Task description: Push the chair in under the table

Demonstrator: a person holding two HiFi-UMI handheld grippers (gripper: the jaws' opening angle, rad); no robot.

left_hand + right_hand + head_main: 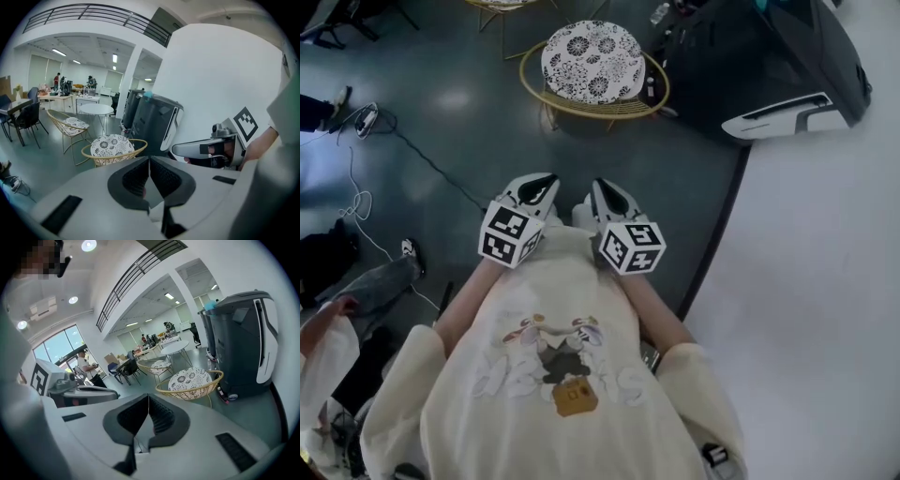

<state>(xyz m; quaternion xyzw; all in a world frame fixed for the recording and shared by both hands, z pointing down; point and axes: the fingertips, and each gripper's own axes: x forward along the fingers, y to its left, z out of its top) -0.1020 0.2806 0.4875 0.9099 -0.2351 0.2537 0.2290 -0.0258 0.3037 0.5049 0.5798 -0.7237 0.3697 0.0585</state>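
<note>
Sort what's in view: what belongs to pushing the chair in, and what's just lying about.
Job: chair; table, likely its place; left claw and right claw, both shut, empty.
Lying about: machine; cable; second chair.

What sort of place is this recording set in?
Most likely an open-plan office or lab with a lounge corner. It has a gold wire-frame round chair with a floral cushion, a round white table, desks with people at the back and a railed upper floor.
</note>
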